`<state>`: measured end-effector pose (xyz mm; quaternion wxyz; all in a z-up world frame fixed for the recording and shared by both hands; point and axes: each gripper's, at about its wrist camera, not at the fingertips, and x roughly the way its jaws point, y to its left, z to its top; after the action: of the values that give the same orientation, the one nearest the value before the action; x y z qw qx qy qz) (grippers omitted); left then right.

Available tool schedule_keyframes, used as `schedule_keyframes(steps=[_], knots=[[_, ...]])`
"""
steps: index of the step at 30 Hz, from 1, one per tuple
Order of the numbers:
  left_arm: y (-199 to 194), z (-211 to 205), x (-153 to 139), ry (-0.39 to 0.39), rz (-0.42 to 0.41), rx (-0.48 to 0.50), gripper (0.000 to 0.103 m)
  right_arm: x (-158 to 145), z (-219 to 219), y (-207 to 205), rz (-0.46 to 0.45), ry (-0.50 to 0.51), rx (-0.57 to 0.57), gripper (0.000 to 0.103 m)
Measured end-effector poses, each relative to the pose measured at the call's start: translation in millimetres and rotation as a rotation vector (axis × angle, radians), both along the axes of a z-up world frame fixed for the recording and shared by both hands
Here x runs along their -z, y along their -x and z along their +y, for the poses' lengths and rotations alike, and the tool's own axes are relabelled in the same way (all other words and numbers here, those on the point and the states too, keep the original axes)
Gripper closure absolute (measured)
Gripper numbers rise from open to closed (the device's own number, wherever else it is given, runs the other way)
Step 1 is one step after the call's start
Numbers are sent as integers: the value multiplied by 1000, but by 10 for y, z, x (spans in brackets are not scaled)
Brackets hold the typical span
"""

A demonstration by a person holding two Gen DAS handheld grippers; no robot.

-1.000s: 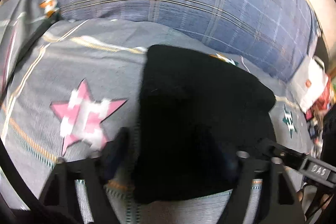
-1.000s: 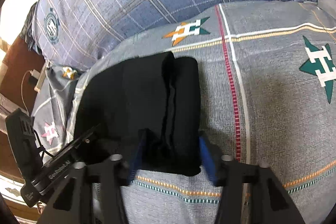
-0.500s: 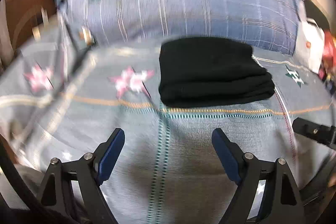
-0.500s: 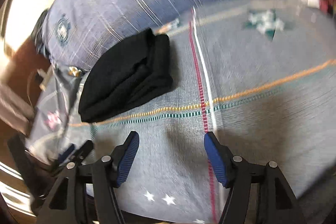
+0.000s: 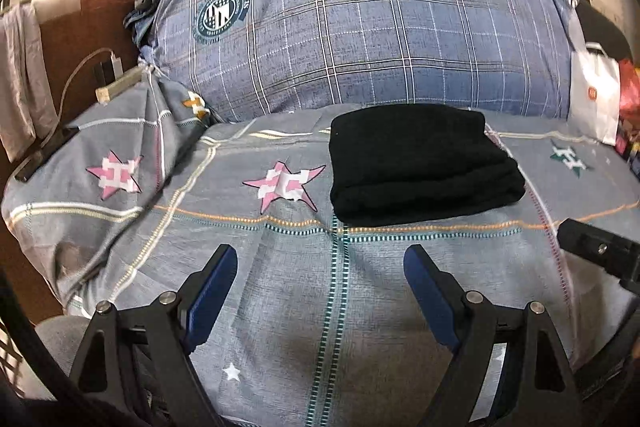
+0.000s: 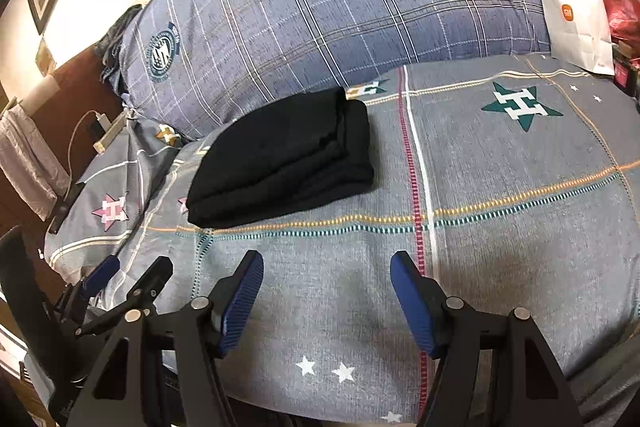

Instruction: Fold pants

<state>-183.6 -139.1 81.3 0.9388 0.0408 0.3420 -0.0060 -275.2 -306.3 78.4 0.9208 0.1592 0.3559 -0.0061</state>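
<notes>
I find the pants (image 5: 424, 163) folded into a compact stack on the bed (image 5: 360, 307), just before the pillow (image 5: 360, 27). Left tool (image 5: 320, 291) and right tool (image 6: 326, 297) are released, empty. I withdraw straight back, avoiding the stack.

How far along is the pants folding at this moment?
Done: the black pants lie as a compact folded stack on the bedsheet. In hand: nothing; the left hand-held gripper and right hand-held gripper are open and clear of it. Left: apparently nothing.

Black-framed left tongs (image 5: 316, 269), right tongs (image 6: 326, 277), blue ribbed pads (image 6: 412, 301), silver screws
</notes>
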Motion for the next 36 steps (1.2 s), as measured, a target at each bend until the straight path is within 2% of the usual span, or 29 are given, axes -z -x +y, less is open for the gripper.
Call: schedule_keyframes(steps=[6, 18, 36], knots=[[-27, 11, 25, -8, 13, -32, 17, -21, 61, 9, -23, 31, -15, 34], [17, -10, 2, -1, -14, 3, 17, -36, 167, 18, -45, 91, -25, 33], [47, -44, -22, -3, -30, 9, 17, -45, 152, 39, -51, 87, -26, 33]])
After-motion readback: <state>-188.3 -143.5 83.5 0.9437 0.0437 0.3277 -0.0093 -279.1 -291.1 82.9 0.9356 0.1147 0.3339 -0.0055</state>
